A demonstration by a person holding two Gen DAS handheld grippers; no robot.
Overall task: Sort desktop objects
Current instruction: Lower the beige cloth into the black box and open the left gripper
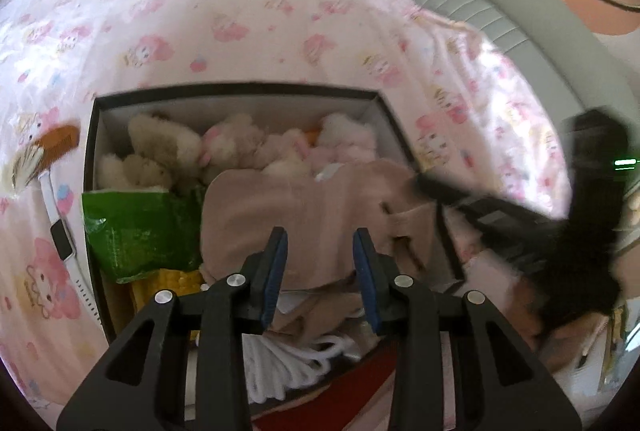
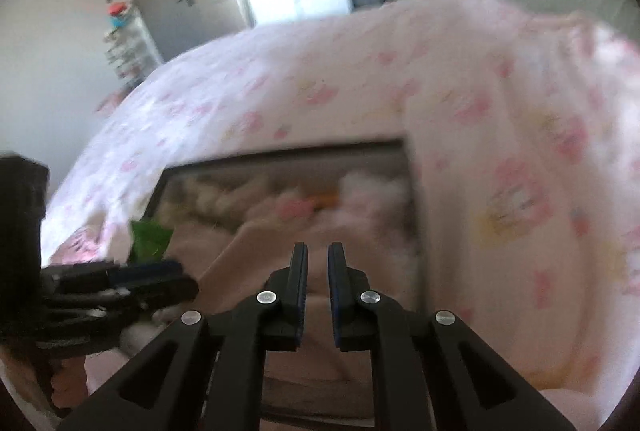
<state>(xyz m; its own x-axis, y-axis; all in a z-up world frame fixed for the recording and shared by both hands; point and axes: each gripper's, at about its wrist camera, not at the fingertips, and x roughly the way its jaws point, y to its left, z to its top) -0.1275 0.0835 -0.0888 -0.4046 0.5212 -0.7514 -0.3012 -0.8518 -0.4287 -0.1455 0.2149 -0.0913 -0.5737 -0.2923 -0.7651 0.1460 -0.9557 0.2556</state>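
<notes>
Dark-rimmed storage box [image 1: 90, 159] on pink printed bedsheet [image 1: 240, 11], holding plush toys [image 1: 160, 151], green bag [image 1: 136, 227], beige cloth [image 1: 296, 207]; left gripper [image 1: 320, 243] spread empty above cloth, right gripper [image 2: 318, 259] narrowly parted, empty.

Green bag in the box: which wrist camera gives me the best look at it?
The left wrist view. There the green bag is sharp and mostly in sight at the left side of the box, beside the beige cloth. In the right wrist view, motion blur leaves only a small green patch above the left hand-held gripper.
</notes>
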